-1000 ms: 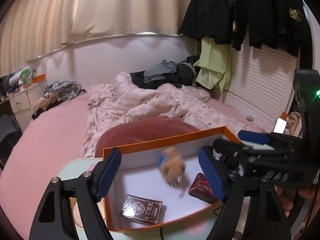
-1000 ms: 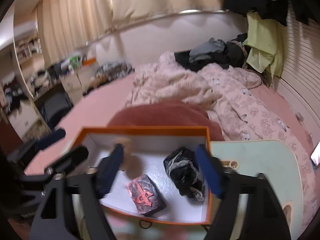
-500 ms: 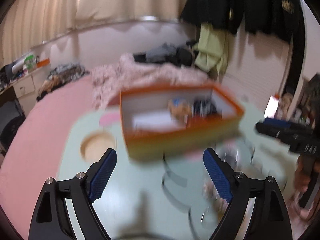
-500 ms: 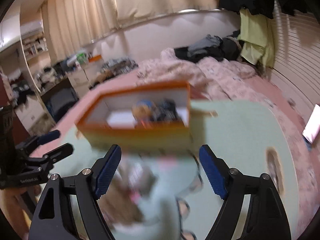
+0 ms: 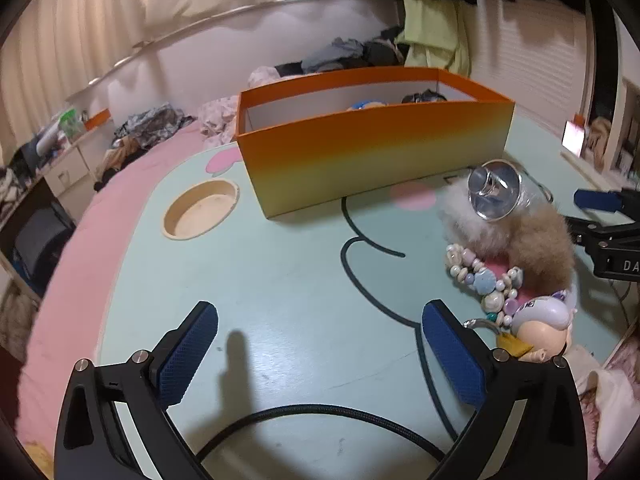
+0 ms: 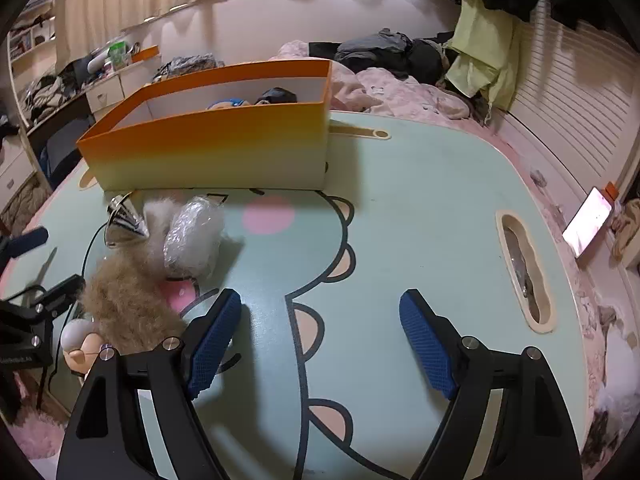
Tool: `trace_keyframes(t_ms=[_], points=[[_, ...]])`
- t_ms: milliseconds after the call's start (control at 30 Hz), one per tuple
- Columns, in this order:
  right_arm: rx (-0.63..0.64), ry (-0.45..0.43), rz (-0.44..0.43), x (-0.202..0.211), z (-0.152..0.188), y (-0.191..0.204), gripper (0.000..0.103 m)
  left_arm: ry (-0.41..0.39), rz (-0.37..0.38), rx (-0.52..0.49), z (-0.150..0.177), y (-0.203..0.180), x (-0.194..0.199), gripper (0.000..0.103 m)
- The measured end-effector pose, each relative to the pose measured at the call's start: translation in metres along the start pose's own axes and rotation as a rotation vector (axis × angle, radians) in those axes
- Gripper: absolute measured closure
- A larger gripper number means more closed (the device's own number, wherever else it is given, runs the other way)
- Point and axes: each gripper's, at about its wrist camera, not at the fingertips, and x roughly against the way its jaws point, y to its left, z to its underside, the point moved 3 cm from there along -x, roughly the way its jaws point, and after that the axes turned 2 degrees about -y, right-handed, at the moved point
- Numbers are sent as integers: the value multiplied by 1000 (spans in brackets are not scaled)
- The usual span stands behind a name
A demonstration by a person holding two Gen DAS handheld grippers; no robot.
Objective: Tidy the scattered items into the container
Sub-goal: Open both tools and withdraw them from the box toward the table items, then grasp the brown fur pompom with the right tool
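1. We hold the left gripper [image 5: 320, 354] low over the mint tabletop [image 5: 288, 272]; its jaws are opening and nothing lies between them. The right gripper [image 6: 320, 340] stands wide apart and empty as well.
2. The remaining scattered items sit in one tangle between the two grippers, in front of the orange container [image 5: 376, 152], which already shows a few things inside.
3. The tangle holds a tan fur pom-pom [image 5: 542, 248], a white fluffy piece [image 5: 464, 212], a shiny clear cone-like object [image 5: 494, 190], a string of shell beads [image 5: 480, 276] and a small doll-head charm [image 5: 540, 332]. From the right wrist view, a crinkly plastic-wrapped bundle [image 6: 192, 236] lies beside the fur.
4. We judge the fur pieces light and squashy: a pinch across the middle should hold. The beads look hard and slippery, so they may slide or trail; better to grip them where they bunch.
5. The clear cone may roll or crack, so we would close on it gently.
6. The pieces touch and may be linked, so lifting one could drag others. A black cable [image 5: 320, 416] runs under the left gripper, and the container's near wall must be cleared.
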Motion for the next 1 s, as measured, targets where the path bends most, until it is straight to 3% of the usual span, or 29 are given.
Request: trace_keyframes(t_ms=[200, 300, 367, 467, 567, 600, 633, 667, 733, 900, 1000], points=[[-92, -103, -95, 17, 1, -12, 21, 0, 6, 9, 0, 1, -1, 1], [-31, -186, -217, 38, 0, 11, 22, 2, 12, 19, 0, 1, -2, 1], [62, -207, -248, 46, 0, 32, 23, 2, 13, 20, 1, 1, -2, 1], [170, -216, -297, 53, 1, 58, 34, 0, 12, 20, 1, 1, -2, 1], [243, -163, -289, 41, 4, 75, 46, -1, 12, 20, 1, 0, -3, 1], [248, -133, -288, 34, 4, 77, 54, -1, 13, 21, 1, 0, -3, 1], [245, -100, -288, 26, 4, 76, 70, -1, 13, 22, 1, 0, -3, 1], [237, -71, -299, 20, 5, 75, 77, -1, 13, 22, 1, 0, -3, 1], [176, -67, -330, 17, 3, 67, 79, -2, 14, 22, 1, 1, -4, 1], [58, -178, -353, 37, 1, 42, 79, -5, 9, 20, 0, -1, -2, 1], [8, -192, -347, 39, 0, 32, 79, -49, 22, 13, -2, -4, 7, 1]])
